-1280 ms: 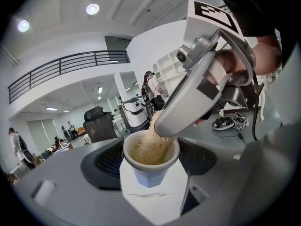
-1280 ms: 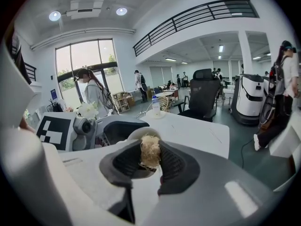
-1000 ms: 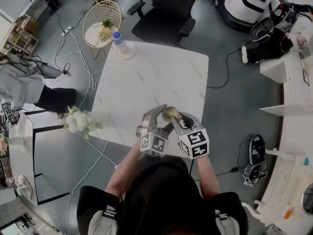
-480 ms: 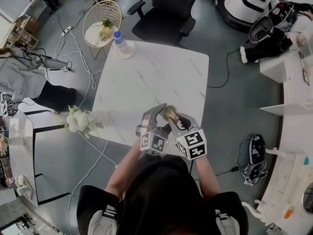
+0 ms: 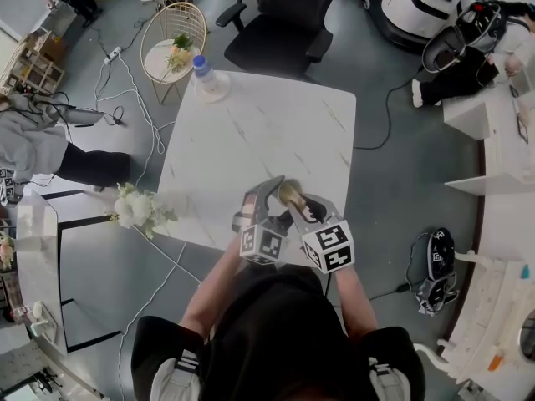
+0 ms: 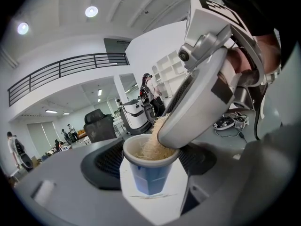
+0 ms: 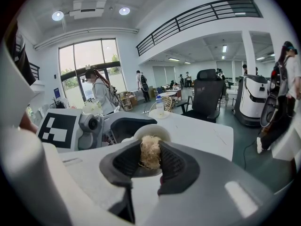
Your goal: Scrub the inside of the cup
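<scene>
My left gripper (image 5: 280, 197) is shut on a small blue cup (image 6: 149, 173) with a white rim, held upright between its black pads (image 6: 106, 161). My right gripper (image 5: 298, 205) is shut on a straw-coloured fibrous scrubber (image 7: 150, 152). It reaches down from the upper right, and the scrubber (image 6: 153, 147) sits inside the cup's mouth. In the right gripper view the cup's rim (image 7: 151, 130) shows just beyond the scrubber. Both grippers hover over the near edge of the white marble table (image 5: 251, 132). The cup's inside is hidden by the scrubber.
A water bottle (image 5: 205, 73) stands on a round coaster at the table's far left corner. A black office chair (image 5: 284, 23) is beyond the table, a wire chair (image 5: 171, 44) with a plant to its left. White flowers (image 5: 138, 207) sit off the table's left edge.
The right gripper has shifted slightly toward the left one with the scrubber in the cup. The left gripper and cup stay put.
</scene>
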